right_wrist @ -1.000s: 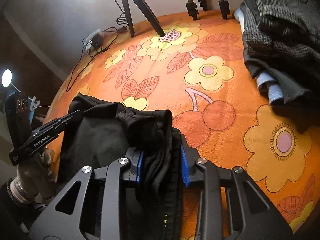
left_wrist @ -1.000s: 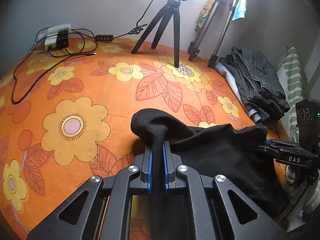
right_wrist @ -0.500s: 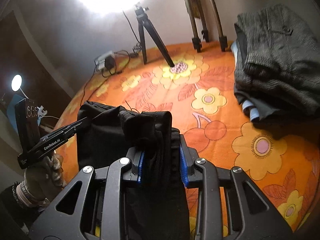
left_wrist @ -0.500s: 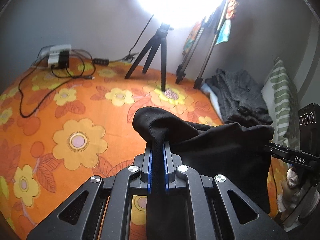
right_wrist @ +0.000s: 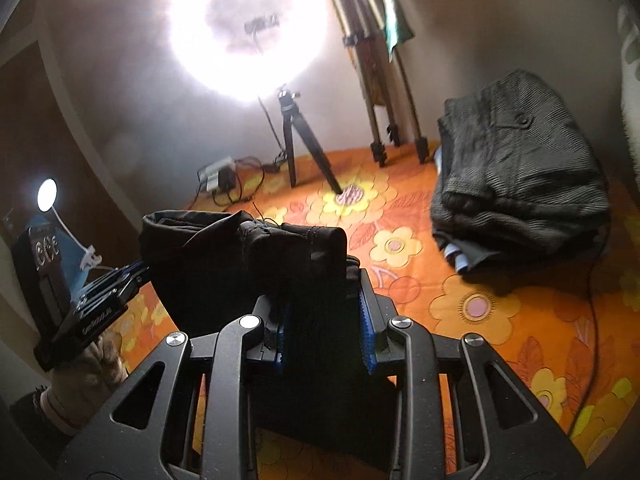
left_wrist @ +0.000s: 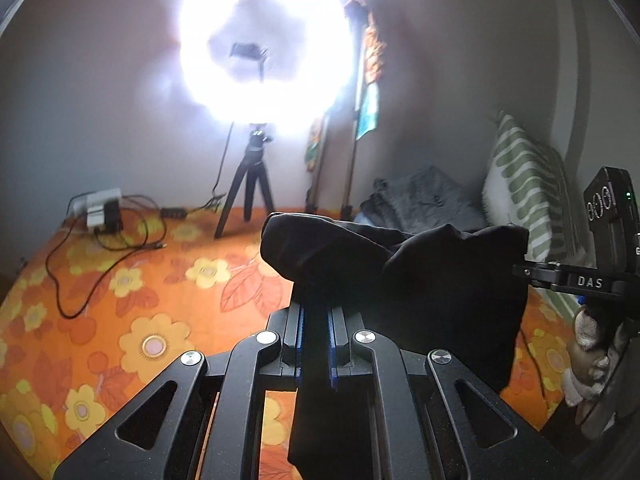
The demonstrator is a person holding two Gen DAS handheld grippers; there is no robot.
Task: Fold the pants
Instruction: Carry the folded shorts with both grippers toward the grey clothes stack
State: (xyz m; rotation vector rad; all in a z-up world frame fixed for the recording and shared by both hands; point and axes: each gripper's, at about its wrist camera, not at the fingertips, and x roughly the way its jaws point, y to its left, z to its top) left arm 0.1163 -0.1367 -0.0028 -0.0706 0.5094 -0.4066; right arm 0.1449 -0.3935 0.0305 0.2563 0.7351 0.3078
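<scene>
Left gripper [left_wrist: 314,344]: your blue pads are clamped on a thin bunch of the black pants [left_wrist: 420,280].
Right gripper [right_wrist: 324,328]: your jaws are pinched on a thicker wad of the same cloth, pads set wider.
Pants: held up between your two grippers, hanging slack above the bed [left_wrist: 120,304], its cover orange with flowers.
Folded pile [right_wrist: 520,168]: grey garments lie on the bed to your right, well apart from the pants.
Ring light [left_wrist: 264,52]: glares on its tripod [left_wrist: 248,188] at the far edge.
Striped pillow [left_wrist: 524,188]: leans beside the pile.
</scene>
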